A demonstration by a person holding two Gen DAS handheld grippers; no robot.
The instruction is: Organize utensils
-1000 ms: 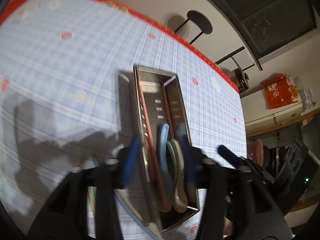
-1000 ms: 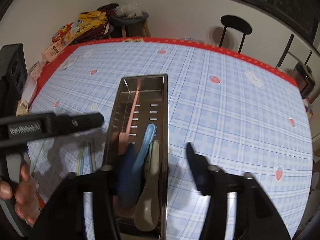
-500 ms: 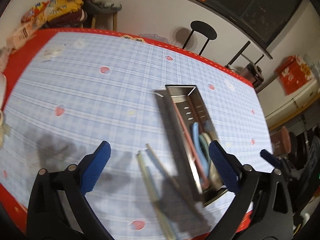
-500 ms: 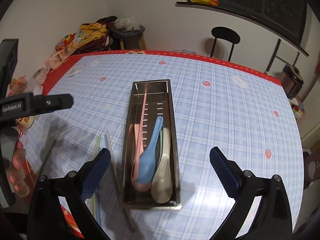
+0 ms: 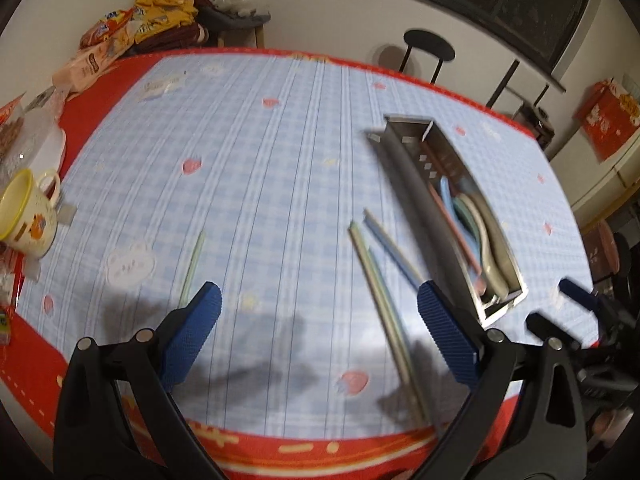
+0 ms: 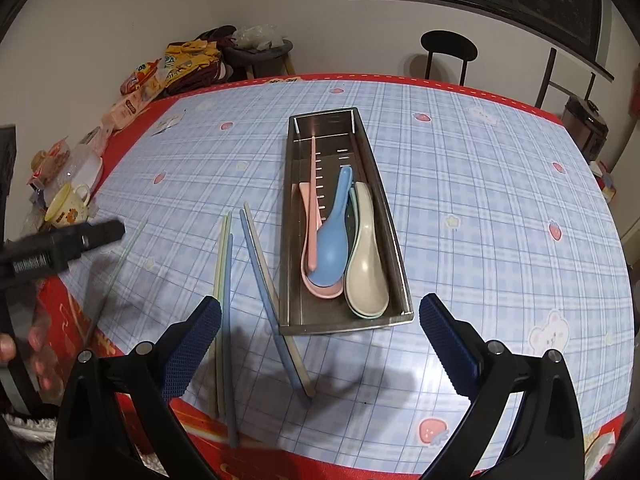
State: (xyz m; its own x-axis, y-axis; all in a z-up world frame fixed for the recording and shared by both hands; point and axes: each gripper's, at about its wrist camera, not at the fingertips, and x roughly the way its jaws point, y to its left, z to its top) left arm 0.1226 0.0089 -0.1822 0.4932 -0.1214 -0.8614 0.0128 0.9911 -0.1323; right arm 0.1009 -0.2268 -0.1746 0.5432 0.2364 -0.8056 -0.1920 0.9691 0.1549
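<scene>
A steel tray on the checked tablecloth holds a blue spoon, a beige spoon, a pink spoon and a pink chopstick. Several pastel chopsticks lie loose left of the tray; one green chopstick lies apart further left. My right gripper is open and empty, above the table's near edge before the tray. My left gripper is open and empty; the tray is to its right, the loose chopsticks between its fingers, the lone green one at left.
A yellow-rimmed mug and a clear container stand at the table's left edge, with snack packets beyond. A black stool stands behind the table. The cloth has a red border at the near edge.
Both grippers have pulled back and up from the tray and opened wide. The left gripper has swung left, so the tray went from centre to its right.
</scene>
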